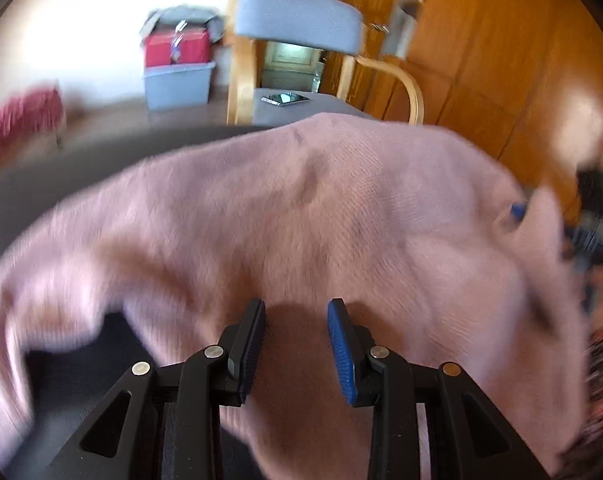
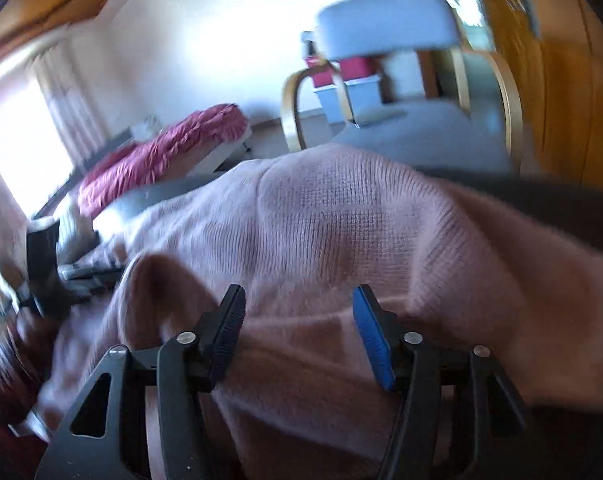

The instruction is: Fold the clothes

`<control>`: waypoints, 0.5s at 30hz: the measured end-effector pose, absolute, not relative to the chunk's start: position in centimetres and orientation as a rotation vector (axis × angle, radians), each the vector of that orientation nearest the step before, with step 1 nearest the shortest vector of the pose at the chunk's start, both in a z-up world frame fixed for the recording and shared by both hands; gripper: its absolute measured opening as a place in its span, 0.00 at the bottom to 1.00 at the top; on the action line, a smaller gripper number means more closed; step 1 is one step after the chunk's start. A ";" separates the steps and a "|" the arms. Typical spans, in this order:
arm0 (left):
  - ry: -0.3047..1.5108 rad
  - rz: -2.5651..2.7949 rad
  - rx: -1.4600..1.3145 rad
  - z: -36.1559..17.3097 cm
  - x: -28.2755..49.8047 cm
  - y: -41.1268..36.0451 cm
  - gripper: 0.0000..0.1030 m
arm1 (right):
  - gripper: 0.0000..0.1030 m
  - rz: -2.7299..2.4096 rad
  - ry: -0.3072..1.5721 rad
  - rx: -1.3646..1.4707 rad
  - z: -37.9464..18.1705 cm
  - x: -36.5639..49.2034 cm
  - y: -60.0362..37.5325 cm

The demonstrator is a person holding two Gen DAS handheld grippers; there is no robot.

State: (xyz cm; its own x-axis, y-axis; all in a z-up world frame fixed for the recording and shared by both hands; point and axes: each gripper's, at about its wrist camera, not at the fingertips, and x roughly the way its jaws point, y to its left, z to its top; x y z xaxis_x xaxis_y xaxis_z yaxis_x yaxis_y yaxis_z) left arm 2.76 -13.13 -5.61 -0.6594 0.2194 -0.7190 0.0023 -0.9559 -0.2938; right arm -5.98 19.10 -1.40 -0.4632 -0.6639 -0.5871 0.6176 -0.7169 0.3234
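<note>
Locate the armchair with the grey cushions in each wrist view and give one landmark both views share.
Left wrist view: the armchair stands top centre, beyond the pink sweater, a flat shiny object on its seat.
Right wrist view: the armchair sits upper right, blurred, again behind the sweater.
Shared landmark: the red box on a pale blue bin, left of the chair in the left view, seen through the chair's frame in the right view.

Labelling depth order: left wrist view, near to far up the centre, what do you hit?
Left gripper with black and blue pads, pink knitted sweater, dark phone-like slab on the grey chair seat, grey padded chair backrest.
</note>
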 end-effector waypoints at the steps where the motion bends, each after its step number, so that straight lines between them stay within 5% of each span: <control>1: -0.508 2.721 -1.212 -5.7 3.7 -14.0 0.31 | 0.70 -2.189 -0.075 0.891 -1.4 -5.4 19.5; 3: -0.659 2.711 -1.175 -5.9 5.5 -15.4 0.31 | 0.72 -2.166 -0.200 0.893 -2.7 -6.7 21.5; 7: -0.654 2.744 -1.222 -6.4 8.1 -15.8 0.31 | 0.72 -2.066 -0.428 0.912 -4.6 -8.4 24.4; 15: -0.797 2.695 -1.174 -7.2 11.6 -15.5 0.34 | 0.81 -1.969 -0.371 1.015 -5.9 -9.4 23.1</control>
State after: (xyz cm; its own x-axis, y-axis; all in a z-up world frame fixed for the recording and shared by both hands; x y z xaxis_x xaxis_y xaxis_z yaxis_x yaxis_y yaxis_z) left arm 11.60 -15.48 -7.19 -0.6988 0.2859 -0.6557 0.1165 -0.8589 -0.4987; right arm -9.44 23.14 -5.91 -0.2934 -0.8055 -0.5149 0.5628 -0.5809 0.5880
